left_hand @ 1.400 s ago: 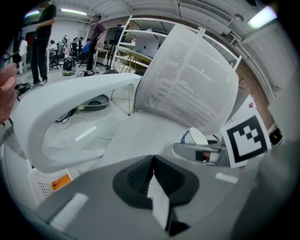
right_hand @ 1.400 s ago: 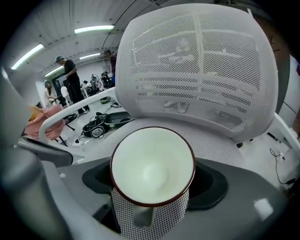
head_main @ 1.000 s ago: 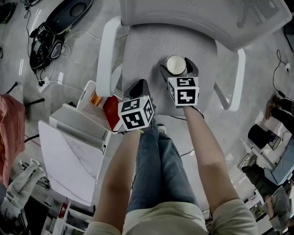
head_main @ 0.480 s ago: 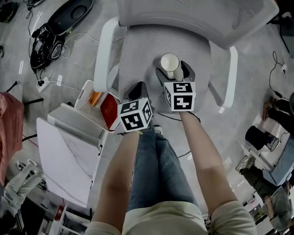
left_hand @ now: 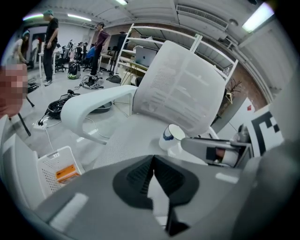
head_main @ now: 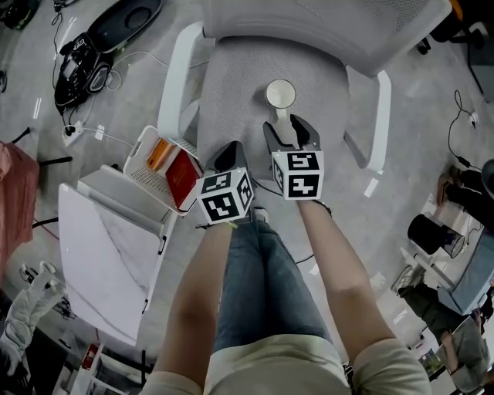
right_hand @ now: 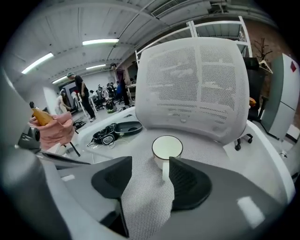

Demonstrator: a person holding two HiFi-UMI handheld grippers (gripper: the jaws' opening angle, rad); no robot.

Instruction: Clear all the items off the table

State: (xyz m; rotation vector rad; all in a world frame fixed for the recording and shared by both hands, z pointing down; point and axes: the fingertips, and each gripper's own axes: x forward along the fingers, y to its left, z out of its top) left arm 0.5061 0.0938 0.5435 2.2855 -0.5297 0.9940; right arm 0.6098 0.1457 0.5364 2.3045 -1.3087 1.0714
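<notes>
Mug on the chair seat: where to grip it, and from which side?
Probably the handle. The mug stands upright on the chair seat with its handle pointing toward the seat's front edge, so come in from the front, jaws either side of the handle. The backrest blocks the far side.

The head camera looks steeply down from above the person's legs onto the white mesh office chair (head_main: pixel 247 73) just ahead. One camera rides on the left claw (head_main: pixel 229 152), looking far and rightward across the seat. Another rides on the right claw (head_main: pixel 287 129), squarely facing the chair's back from close in. All three share the seat and the white dark-rimmed mug (head_main: pixel 280 94).
</notes>
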